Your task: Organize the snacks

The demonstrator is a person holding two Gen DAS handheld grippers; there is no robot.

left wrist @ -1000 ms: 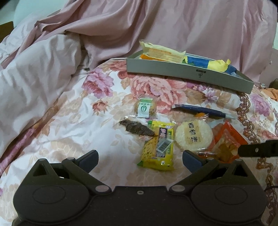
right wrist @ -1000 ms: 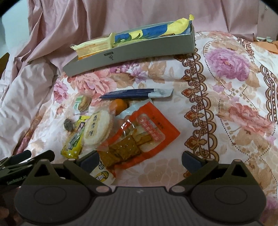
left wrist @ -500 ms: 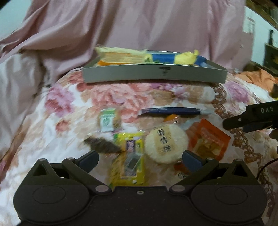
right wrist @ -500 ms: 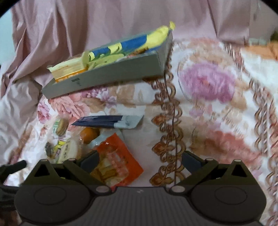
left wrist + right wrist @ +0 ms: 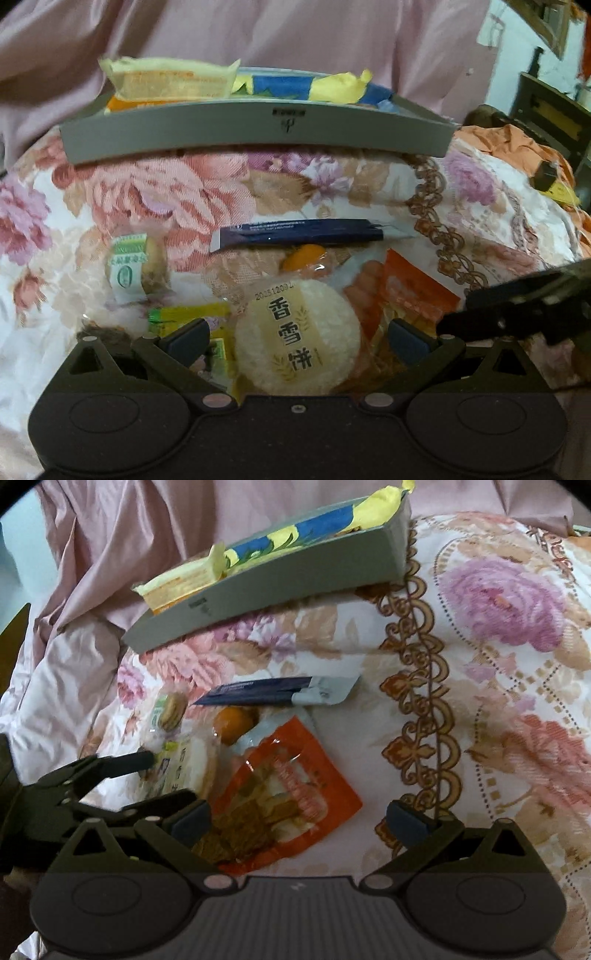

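Observation:
Loose snacks lie on a floral bedspread. My left gripper [image 5: 297, 336] is open, its fingers either side of a round white rice cracker [image 5: 299, 341]. Beside it lie a yellow-green packet [image 5: 192, 315], a green-labelled biscuit [image 5: 135, 267], a dark blue stick pack [image 5: 299, 234], an orange candy [image 5: 304, 256] and an orange pouch [image 5: 413, 291]. My right gripper [image 5: 297, 821] is open over the orange pouch [image 5: 288, 786]. A grey tray [image 5: 258, 134] at the back holds a cake bar [image 5: 170, 79] and a blue-yellow pack [image 5: 306, 83]; the tray also shows in the right wrist view [image 5: 266, 579].
Pink quilt [image 5: 81, 602] is bunched at the left and behind the tray. Orange cloth [image 5: 517, 147] and dark furniture [image 5: 554, 114] sit at the right. The left gripper's fingers [image 5: 122, 762] reach in beside the rice cracker [image 5: 195, 764] in the right wrist view.
My left gripper moved forward and down, and the rice cracker now sits between its fingers. My right gripper shifted back over the orange pouch. Both stay open.

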